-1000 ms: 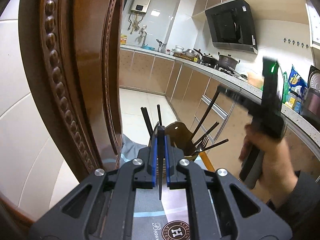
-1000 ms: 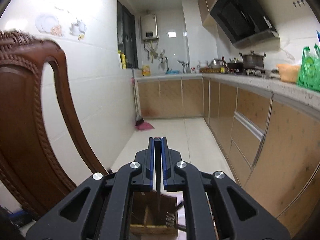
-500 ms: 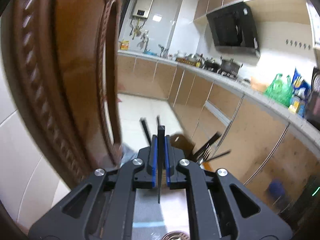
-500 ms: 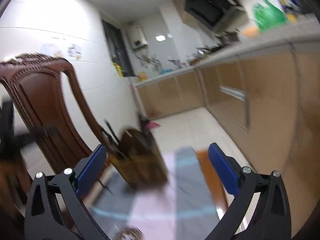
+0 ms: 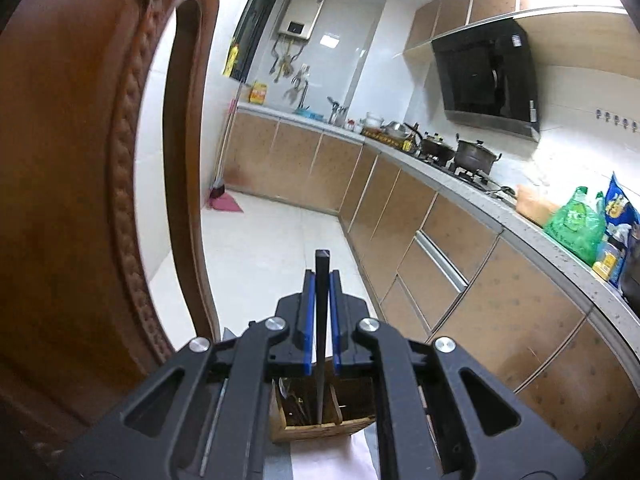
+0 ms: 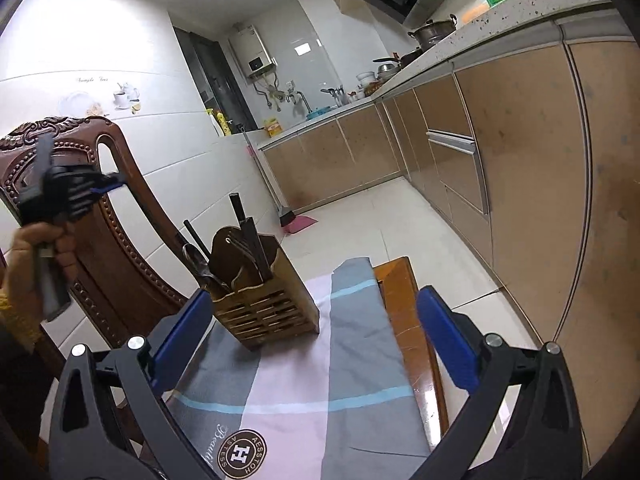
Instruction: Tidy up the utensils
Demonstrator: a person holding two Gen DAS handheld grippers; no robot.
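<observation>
Over one holder: left gripper clenches one chopstick; right gripper jaws released.

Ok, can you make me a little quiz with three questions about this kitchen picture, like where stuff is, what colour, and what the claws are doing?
1. Where does the wooden utensil holder stand?
A. on the kitchen counter
B. on the striped cloth
C. on the floor

2. What colour are the pads of the right claw?
A. blue
B. red
C. yellow

3. What is the left claw doing?
A. open with nothing in it
B. shut with nothing in it
C. shut on a thin dark utensil

Answers:
1 B, the holder sits on the cloth beside the carved chair.
2 A, both pads show bright blue.
3 C, the dark stick is pinched upright between its pads above the holder.
</observation>
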